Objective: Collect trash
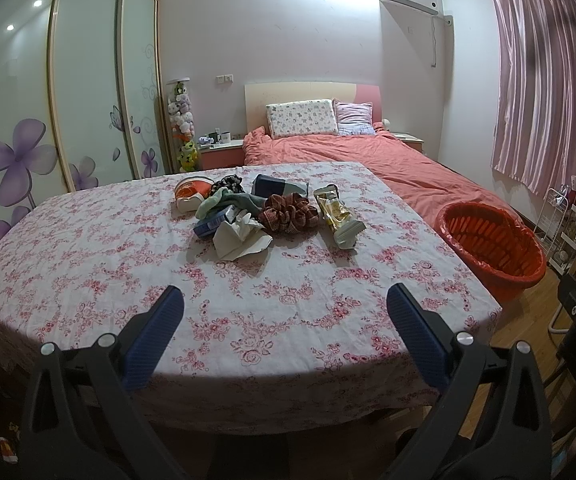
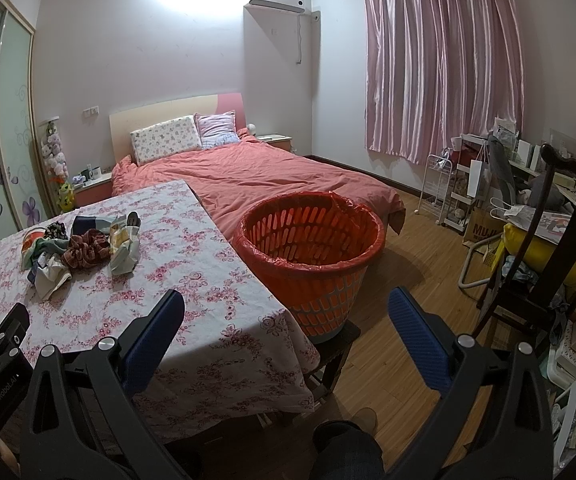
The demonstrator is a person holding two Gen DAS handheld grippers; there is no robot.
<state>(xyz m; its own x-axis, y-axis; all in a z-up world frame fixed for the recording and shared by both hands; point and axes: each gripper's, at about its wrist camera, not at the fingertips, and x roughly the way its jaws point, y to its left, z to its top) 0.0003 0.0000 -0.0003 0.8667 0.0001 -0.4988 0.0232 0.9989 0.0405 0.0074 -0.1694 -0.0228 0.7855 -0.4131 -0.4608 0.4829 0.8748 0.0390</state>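
Observation:
A pile of items lies on the floral tablecloth (image 1: 88, 264): a crumpled white tissue (image 1: 240, 240), a yellow snack wrapper (image 1: 337, 216), a blue packet (image 1: 210, 226), a brown plaid scrunchie (image 1: 289, 212), a green cloth (image 1: 224, 200) and an orange-white container (image 1: 190, 192). The pile also shows in the right wrist view (image 2: 80, 248). An orange bin (image 1: 491, 248) with a red liner stands right of the table, seen closer in the right wrist view (image 2: 311, 252). My left gripper (image 1: 284, 308) is open over the table's near part. My right gripper (image 2: 286, 312) is open, empty, before the bin.
A bed with a salmon duvet (image 2: 272, 180) lies behind the table. A wardrobe (image 1: 88, 100) stands at left. A dark wooden chair (image 2: 547, 264), a white rack (image 2: 443, 184) and clutter fill the right side. Wooden floor (image 2: 407, 280) lies around the bin.

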